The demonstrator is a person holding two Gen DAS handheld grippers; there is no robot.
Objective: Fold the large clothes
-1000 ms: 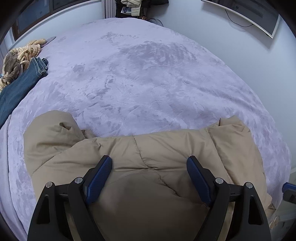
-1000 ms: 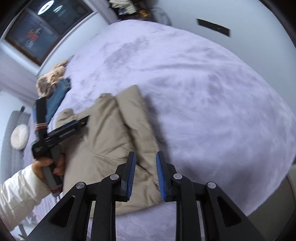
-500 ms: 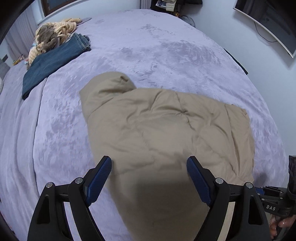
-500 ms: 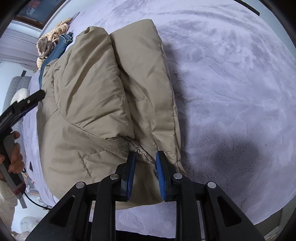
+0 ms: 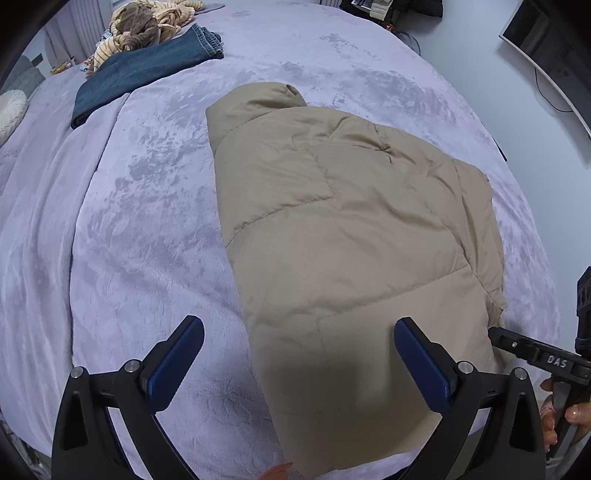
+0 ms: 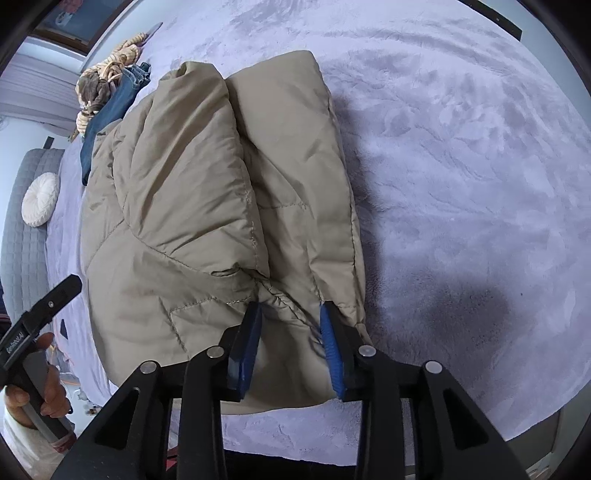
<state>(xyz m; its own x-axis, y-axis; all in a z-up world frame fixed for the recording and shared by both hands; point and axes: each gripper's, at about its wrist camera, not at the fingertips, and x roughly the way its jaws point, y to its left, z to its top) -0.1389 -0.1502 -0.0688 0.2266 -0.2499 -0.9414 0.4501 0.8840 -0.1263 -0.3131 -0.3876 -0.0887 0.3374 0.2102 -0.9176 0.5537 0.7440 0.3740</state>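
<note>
A beige puffer jacket (image 5: 351, 229) lies folded on the lilac bedspread (image 5: 147, 221). My left gripper (image 5: 297, 326) hovers over the jacket's near left edge. Its jaws are opening wide and hold nothing; one finger is over the bedspread, the other over the jacket. My right gripper (image 6: 290, 308) is low at the jacket's (image 6: 207, 192) near right corner. Its jaws are opening, and gathered fabric lies loose between the blue pads (image 6: 332, 347). Each view shows the other gripper at its edge, hand-held: the right gripper (image 5: 532, 354) and the left gripper (image 6: 48, 299).
Folded blue jeans (image 5: 147, 70) and a striped brown bundle (image 5: 147, 22) lie at the bed's far left. A round white cushion (image 6: 40, 199) rests on grey furniture (image 6: 22, 236) beside the bed. A screen (image 5: 546, 44) hangs on the right wall. The bed's near edge (image 6: 332, 439) runs under my grippers.
The left gripper drew back across the jacket and its jaws spread wider. The right gripper sank to the jacket's corner and its jaws parted from the fabric.
</note>
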